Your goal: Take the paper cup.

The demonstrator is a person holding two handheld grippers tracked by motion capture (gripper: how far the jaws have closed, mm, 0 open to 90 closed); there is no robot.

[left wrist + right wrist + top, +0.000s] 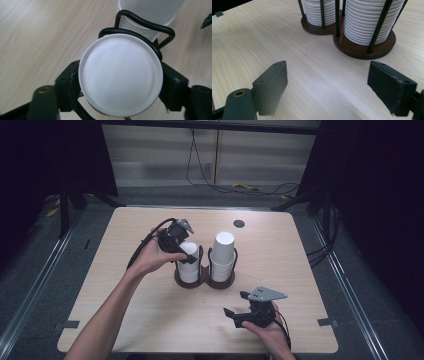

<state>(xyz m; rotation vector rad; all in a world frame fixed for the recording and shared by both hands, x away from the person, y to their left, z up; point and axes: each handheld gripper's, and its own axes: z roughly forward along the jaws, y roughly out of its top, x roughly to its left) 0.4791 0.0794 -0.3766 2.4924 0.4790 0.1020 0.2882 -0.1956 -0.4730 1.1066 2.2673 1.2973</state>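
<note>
Nearest the tabletop's (125, 285) front edge, right gripper (250, 312) gapes empty, while left gripper (181, 251) clamps the top white cup (120, 75) mid-table, dark room around.

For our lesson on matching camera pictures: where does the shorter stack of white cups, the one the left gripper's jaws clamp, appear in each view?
High view: shorter cup stack, centre, left slot of the cup holder.
Left gripper view: centre, seen from above, between the jaws.
Right gripper view: top, left of centre.
Shared landmark: the taller cup stack alongside.
</note>
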